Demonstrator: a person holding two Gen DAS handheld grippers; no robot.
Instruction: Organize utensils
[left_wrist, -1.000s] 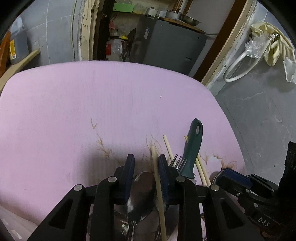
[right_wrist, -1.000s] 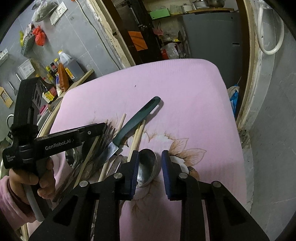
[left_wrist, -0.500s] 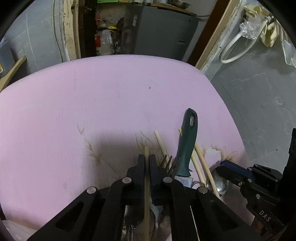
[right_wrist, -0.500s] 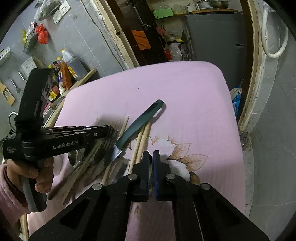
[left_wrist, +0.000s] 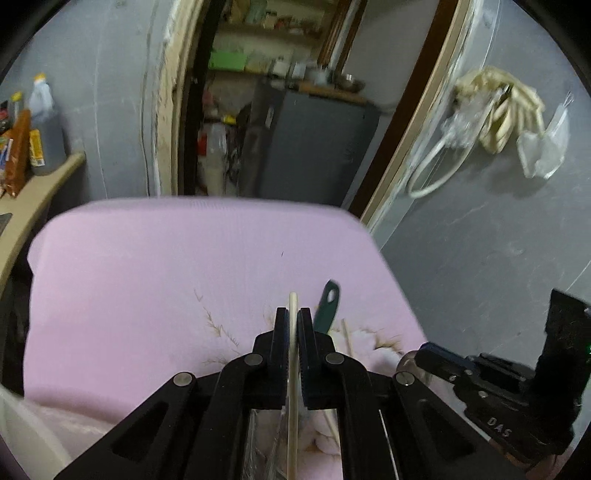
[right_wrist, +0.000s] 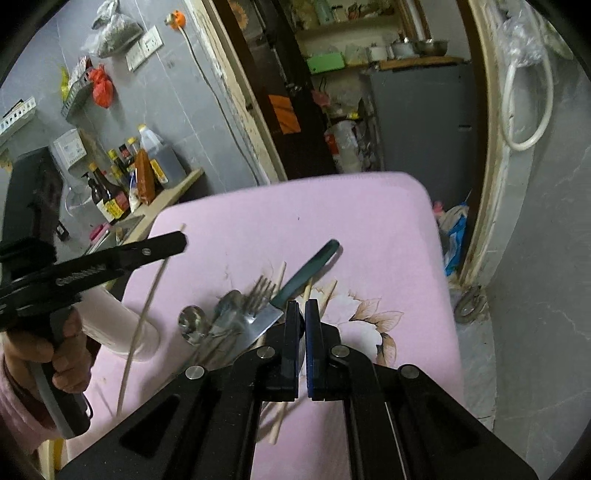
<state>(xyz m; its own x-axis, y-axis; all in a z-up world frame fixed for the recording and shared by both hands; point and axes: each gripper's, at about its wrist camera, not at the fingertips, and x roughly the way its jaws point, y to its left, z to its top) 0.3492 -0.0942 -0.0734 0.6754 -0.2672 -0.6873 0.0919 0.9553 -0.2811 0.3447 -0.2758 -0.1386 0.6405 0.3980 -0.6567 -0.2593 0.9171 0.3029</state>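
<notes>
- Pink cloth with a flower print covers the counter (right_wrist: 369, 221), and the utensils lie in a loose heap on its near half.
- Left gripper (left_wrist: 293, 325): the jaws are pressed tight on one pale wooden chopstick (left_wrist: 293, 354). In the left wrist view its long axis runs straight along the fingers, with the far tip poking out past them toward 12 o'clock.
- From the right wrist view, that same chopstick (right_wrist: 147, 306) hangs in the air off the cloth. It slants with its top end toward 1 o'clock and its low end toward 7 o'clock. The left gripper (right_wrist: 177, 242) clamps it near the top, and the person's hand (right_wrist: 62, 354) is wrapped round the grip.
- Right gripper (right_wrist: 303, 328): the jaws are almost together, with only a thin slit between the pads. In the left wrist view a round shiny spoon (left_wrist: 408, 363) bowl shows at their tip, so they have it pinched.
- Green-handled knife (right_wrist: 310, 266): it lies flat with the handle toward 1 o'clock and the blade toward 7 o'clock, just ahead of the right gripper.
- Fork (right_wrist: 258, 291): it rests just beside the knife at its 9 o'clock side, tines toward 1 o'clock.
- Two more spoons (right_wrist: 192, 319) lie at 9 o'clock of the fork, bowls up the frame.
- Loose chopsticks (right_wrist: 328, 295) lie under and beside the knife, roughly parallel to it.
</notes>
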